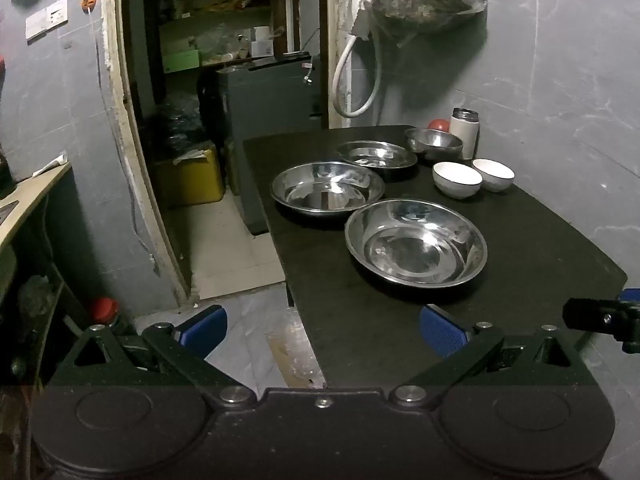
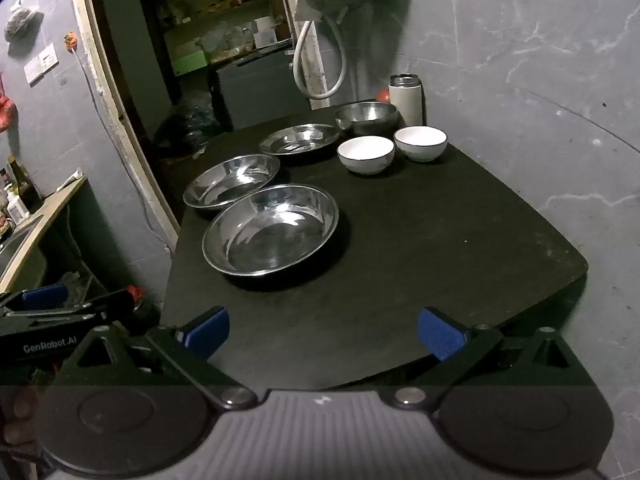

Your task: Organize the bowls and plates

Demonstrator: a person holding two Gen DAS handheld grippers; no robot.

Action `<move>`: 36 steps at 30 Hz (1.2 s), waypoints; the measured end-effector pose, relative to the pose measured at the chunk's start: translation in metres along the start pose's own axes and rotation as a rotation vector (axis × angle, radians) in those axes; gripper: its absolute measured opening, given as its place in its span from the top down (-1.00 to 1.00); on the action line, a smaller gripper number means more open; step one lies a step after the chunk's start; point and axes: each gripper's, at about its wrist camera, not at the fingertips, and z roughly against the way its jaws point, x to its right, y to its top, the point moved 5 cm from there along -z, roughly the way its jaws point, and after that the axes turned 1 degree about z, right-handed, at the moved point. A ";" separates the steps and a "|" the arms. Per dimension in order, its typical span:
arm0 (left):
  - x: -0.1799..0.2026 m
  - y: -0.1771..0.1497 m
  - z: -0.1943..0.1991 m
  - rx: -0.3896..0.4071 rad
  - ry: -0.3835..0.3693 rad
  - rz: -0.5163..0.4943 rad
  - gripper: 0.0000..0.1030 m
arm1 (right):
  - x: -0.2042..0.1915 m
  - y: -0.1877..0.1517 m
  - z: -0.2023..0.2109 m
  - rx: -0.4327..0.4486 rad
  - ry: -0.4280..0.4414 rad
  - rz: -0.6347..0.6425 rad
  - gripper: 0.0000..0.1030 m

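Three shallow steel plates lie on the black table: the nearest plate, a middle plate and a far plate. Behind them sits a steel bowl. Two white bowls stand side by side to the right. My left gripper hangs open over the table's near left edge, holding nothing. My right gripper is open above the near edge, well short of the nearest plate.
A white flask and a red round thing stand at the table's far corner by the marbled wall. A doorway with shelves, a grey cabinet and a yellow box opens to the left. A counter lies far left.
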 end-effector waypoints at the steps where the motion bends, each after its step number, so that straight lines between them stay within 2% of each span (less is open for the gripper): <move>1: 0.002 -0.001 0.003 0.000 0.000 0.000 -0.99 | 0.000 0.000 0.000 0.000 0.000 0.000 -0.99; 36: 0.002 -0.001 -0.004 0.007 -0.009 -0.037 -0.99 | 0.002 0.001 0.001 0.001 -0.004 0.006 -0.99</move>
